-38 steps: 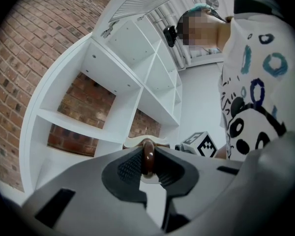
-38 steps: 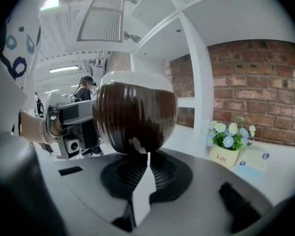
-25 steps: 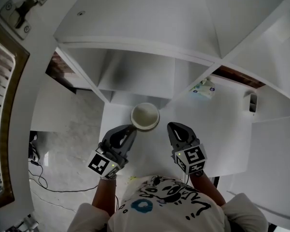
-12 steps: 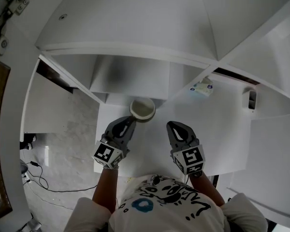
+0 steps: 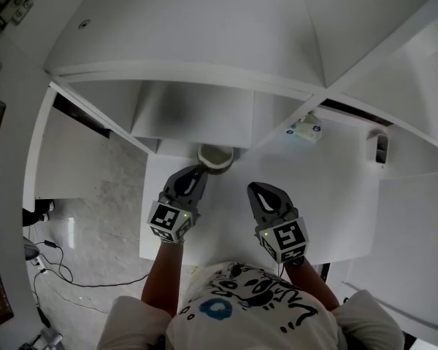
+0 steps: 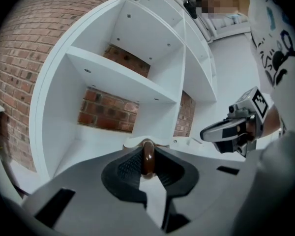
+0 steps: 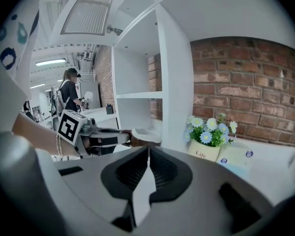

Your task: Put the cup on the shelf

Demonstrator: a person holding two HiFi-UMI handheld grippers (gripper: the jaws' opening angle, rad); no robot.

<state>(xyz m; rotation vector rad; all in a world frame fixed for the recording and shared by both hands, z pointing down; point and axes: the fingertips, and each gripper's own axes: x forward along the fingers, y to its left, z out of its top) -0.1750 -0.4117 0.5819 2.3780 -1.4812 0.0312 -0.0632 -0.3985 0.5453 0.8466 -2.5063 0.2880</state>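
Left gripper view shows the left gripper (image 6: 147,155) clamped on the loop handle of the brown, cream-lined ceramic cup (image 5: 216,157), holding it upright at the mouth of the white shelf unit (image 5: 193,111), likely for a level set-down, while the right gripper (image 7: 146,154) hangs closed and empty just outside that unit.

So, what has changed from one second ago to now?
The left tool, still shut on the cup's handle, has carried the cup forward, so that it is now partly under the shelf edge. Nothing was let go. The right tool stayed shut and empty, to the right of the cup.
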